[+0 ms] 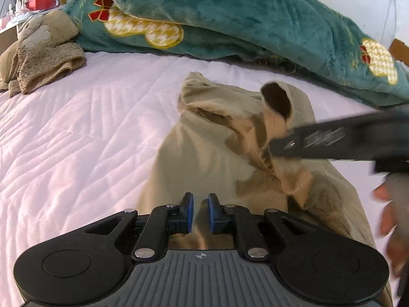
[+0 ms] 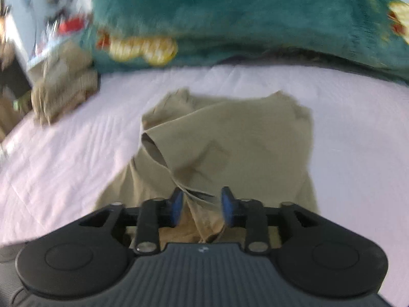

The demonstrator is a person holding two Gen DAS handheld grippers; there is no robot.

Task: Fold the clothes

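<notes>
A khaki garment lies crumpled on the pale pink quilted bed; it also fills the middle of the right wrist view. My left gripper has its jaws nearly closed around a fold of the garment's near edge. My right gripper is partly open, with a bunched fold of the garment lying between its blue pads. In the left wrist view the right gripper comes in from the right, blurred, and lifts the cloth at its tip.
A teal plush blanket with yellow and red prints lies piled along the far side of the bed. A brown stuffed toy and folded tan cloth sit at the far left. The quilted sheet stretches left of the garment.
</notes>
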